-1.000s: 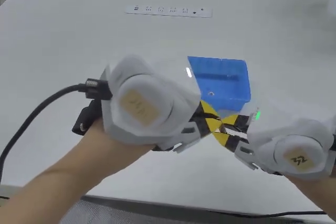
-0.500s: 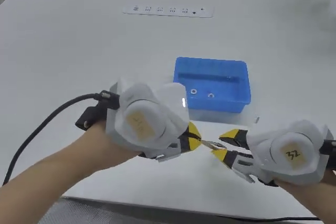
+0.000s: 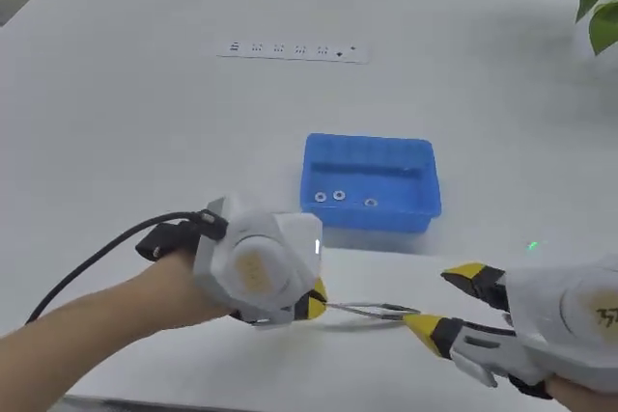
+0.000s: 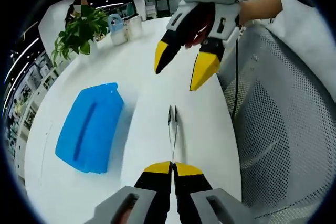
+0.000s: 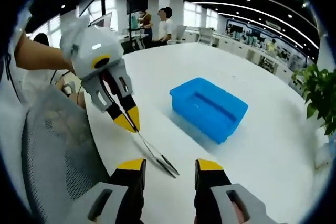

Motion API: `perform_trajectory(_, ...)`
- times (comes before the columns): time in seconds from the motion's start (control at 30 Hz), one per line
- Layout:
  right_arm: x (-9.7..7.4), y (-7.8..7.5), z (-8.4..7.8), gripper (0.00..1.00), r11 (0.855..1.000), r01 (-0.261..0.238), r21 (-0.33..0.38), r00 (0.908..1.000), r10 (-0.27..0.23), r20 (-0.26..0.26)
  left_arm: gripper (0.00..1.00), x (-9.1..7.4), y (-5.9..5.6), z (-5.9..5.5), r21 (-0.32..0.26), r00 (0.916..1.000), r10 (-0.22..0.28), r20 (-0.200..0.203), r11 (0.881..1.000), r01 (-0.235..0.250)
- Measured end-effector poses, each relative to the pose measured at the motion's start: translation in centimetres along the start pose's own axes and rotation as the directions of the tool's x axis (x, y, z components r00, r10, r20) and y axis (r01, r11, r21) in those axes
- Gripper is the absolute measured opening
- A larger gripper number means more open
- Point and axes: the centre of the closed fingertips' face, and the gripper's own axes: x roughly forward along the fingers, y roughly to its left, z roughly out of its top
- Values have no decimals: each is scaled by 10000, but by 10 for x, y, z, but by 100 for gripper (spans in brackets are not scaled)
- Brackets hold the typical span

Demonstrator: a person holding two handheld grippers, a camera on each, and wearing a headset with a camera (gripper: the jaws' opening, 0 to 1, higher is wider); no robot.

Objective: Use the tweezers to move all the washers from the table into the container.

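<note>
- My left gripper (image 3: 314, 298) was clenched on the tweezers (image 3: 372, 311), their tips pointing at my right gripper (image 3: 446, 301).
- Right gripper's jaws stood apart, grasping nothing.
- Three washers (image 3: 339, 197) lay inside the blue container (image 3: 372, 150), on the table (image 3: 145, 113) beyond both grippers.

Head view looks down — gripper views face each other, sharing container (image 4: 89, 129).

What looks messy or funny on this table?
Nothing stands out. The blue container sits flat with three washers inside, and the left tool is shut on the tweezers. Nothing is spilled or broken.
</note>
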Motion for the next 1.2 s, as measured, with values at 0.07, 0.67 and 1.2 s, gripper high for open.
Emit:
perform_trajectory(0.07,-8,1,1,39,9990,52,438,9998,-61,195,0,3,0,-3,81,9998,-36,-171,10000,37)
perform_trajectory(0.67,-19,6,4,46,9942,112,1067,9977,-183,650,0,19,4,-9,-871,9968,696,-400,9935,-729)
perform_trajectory(1.2,-27,-5,20,59,9796,164,2004,9909,-427,1280,55,-58,32,-4,-6018,9153,3941,834,7520,-2690)
